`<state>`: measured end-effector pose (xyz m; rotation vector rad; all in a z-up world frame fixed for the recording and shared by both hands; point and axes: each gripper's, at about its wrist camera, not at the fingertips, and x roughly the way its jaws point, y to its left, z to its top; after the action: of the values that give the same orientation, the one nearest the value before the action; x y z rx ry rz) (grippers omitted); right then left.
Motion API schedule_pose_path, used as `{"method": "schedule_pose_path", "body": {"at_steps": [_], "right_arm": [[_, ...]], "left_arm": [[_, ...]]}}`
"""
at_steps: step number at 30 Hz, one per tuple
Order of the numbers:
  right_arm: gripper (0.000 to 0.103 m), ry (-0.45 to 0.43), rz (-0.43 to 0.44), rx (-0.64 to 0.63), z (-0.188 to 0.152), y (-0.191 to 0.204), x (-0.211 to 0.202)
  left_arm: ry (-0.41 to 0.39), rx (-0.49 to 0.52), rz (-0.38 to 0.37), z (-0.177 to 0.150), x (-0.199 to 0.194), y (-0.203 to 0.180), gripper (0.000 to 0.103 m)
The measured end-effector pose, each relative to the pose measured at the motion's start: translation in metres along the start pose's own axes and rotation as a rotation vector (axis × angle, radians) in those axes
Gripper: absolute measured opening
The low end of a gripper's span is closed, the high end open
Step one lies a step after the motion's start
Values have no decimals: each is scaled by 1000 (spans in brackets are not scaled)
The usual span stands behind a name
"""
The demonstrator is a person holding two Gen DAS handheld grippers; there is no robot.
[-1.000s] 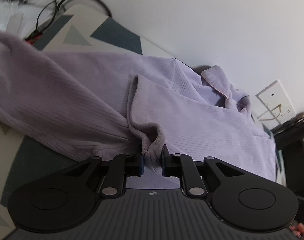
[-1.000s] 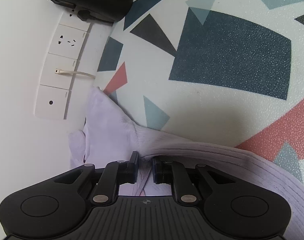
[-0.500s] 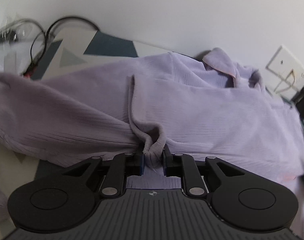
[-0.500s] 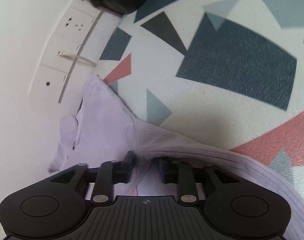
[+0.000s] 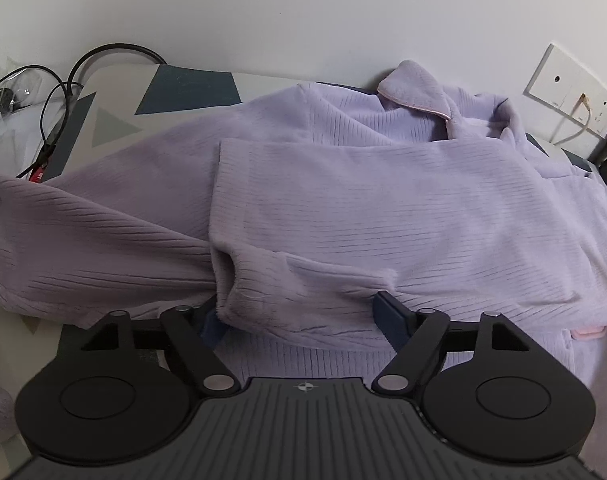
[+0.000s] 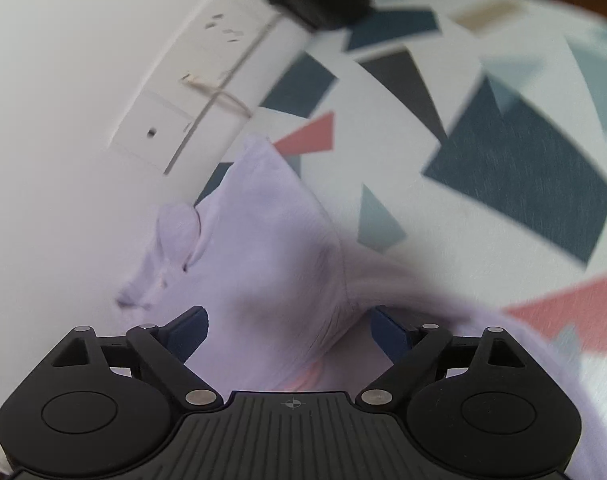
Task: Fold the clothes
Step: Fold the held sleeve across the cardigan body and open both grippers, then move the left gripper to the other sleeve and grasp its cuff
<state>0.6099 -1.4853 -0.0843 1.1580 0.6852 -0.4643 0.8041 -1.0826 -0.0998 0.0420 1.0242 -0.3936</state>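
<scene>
You've got 1 lilac ribbed garment [image 5: 383, 208] spread over 1 patterned surface [image 5: 191, 88], and that's the only piece of clothing in view. 2 grippers: the left gripper [image 5: 303, 316] and the right gripper [image 6: 289, 328], each with 2 blue-tipped fingers [image 5: 389, 314]. On the wall, 1 white socket strip [image 5: 571, 92] showing 3 plates. Off to the left, a tangle of black cables [image 5: 63, 92], can't count those properly.

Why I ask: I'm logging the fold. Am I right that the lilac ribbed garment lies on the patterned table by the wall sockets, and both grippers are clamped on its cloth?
Not quite. The lilac ribbed garment does lie on the patterned table by the wall sockets, but neither gripper is clamped. The left gripper and right gripper have their jaws opening, spread wide with cloth loose between them, as both wrist views show.
</scene>
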Motion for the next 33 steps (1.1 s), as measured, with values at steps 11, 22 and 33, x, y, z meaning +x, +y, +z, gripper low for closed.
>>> {"method": "schedule_pose_path", "body": {"at_steps": [11, 22, 33], "right_arm": [[93, -20, -90, 28, 4, -21, -23], [102, -165, -181, -578, -27, 59, -16], [102, -4, -143, -971, -121, 110, 49]], "left_arm": [[24, 43, 40, 2, 5, -15, 95], [-66, 95, 121, -17, -33, -29, 100], [-130, -101, 205, -61, -76, 35, 101]]}}
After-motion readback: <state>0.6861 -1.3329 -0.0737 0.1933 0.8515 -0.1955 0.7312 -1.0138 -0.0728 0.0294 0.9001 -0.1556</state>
